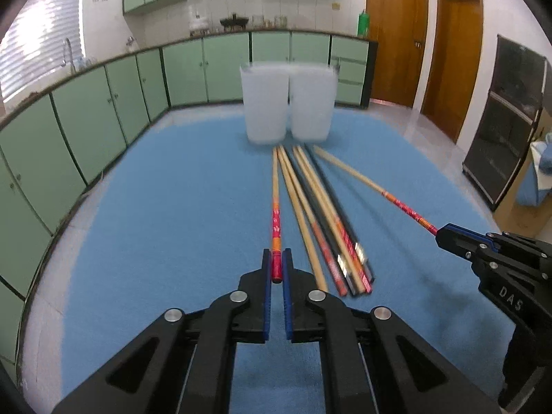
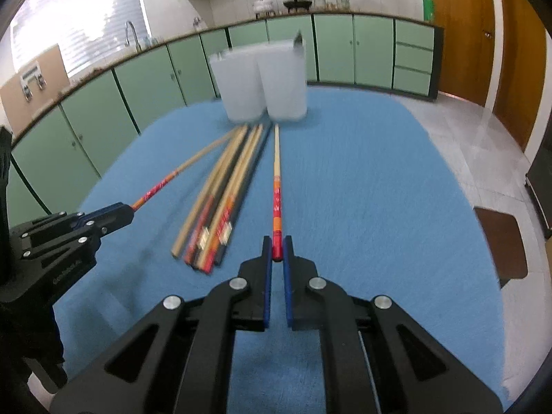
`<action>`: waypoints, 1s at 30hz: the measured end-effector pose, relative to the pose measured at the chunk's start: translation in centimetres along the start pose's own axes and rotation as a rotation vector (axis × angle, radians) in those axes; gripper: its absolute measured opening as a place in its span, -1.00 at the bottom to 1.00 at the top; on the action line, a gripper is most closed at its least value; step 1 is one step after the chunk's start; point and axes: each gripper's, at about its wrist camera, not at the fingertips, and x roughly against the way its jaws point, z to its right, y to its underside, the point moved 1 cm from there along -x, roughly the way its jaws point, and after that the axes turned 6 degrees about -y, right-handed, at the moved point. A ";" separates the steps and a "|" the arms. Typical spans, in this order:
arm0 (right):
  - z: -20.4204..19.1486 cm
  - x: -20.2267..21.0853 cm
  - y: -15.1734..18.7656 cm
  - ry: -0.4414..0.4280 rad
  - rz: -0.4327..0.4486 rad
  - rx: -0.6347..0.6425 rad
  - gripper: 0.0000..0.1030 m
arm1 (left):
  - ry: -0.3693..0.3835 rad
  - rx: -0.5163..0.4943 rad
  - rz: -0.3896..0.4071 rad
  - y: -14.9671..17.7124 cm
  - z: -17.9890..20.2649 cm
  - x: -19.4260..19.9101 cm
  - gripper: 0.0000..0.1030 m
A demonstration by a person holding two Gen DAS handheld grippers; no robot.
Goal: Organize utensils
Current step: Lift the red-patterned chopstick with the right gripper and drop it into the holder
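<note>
Several chopsticks (image 1: 327, 220) lie in a bundle on the blue mat (image 1: 155, 224), tips toward two translucent white cups (image 1: 288, 103). My left gripper (image 1: 276, 258) is shut on the red end of one red-and-orange chopstick (image 1: 275, 214) at the bundle's left. My right gripper (image 1: 440, 233) is shut on a matching chopstick (image 1: 372, 184) that angles off to the right. In the right wrist view, the right gripper (image 2: 277, 246) holds its chopstick (image 2: 276, 186), with the bundle (image 2: 220, 200) and left gripper (image 2: 129, 208) to its left and the cups (image 2: 262, 82) ahead.
Green kitchen cabinets (image 1: 103, 103) curve around the far side, with a sink tap (image 1: 67, 51) at left. Wooden doors (image 1: 424, 45) and a dark cabinet (image 1: 503, 117) stand at right. A brown stool (image 2: 500, 241) sits beside the table.
</note>
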 end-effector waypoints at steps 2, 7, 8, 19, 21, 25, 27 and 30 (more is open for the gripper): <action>-0.2 1.2 -1.2 -0.012 0.032 0.006 -0.90 | -0.004 0.004 0.044 -1.3 -0.5 1.5 -0.89; 0.0 3.9 -4.8 -0.037 0.109 0.004 -0.90 | 0.007 0.019 0.140 -4.6 -1.7 4.5 -0.89; 0.0 4.4 -5.5 -0.044 0.123 0.004 -0.90 | 0.011 0.020 0.152 -5.2 -1.9 4.8 -0.89; -0.3 6.8 -13.1 -0.102 0.196 0.052 -0.90 | 0.093 0.041 0.247 -11.5 -3.0 6.8 -0.89; -0.3 6.8 -14.1 -0.105 0.193 0.061 -0.90 | 0.103 0.040 0.253 -12.3 -3.0 6.8 -0.89; -0.5 7.1 -15.9 -0.112 0.196 0.088 -0.90 | 0.133 0.041 0.263 -13.4 -3.0 6.8 -0.89; -0.4 7.4 -17.1 -0.123 0.205 0.093 -0.90 | 0.144 0.037 0.271 -13.9 -3.0 6.8 -0.89; -0.5 7.9 -18.7 -0.132 0.222 0.108 -0.90 | 0.157 0.027 0.288 -15.1 -2.8 6.9 -0.89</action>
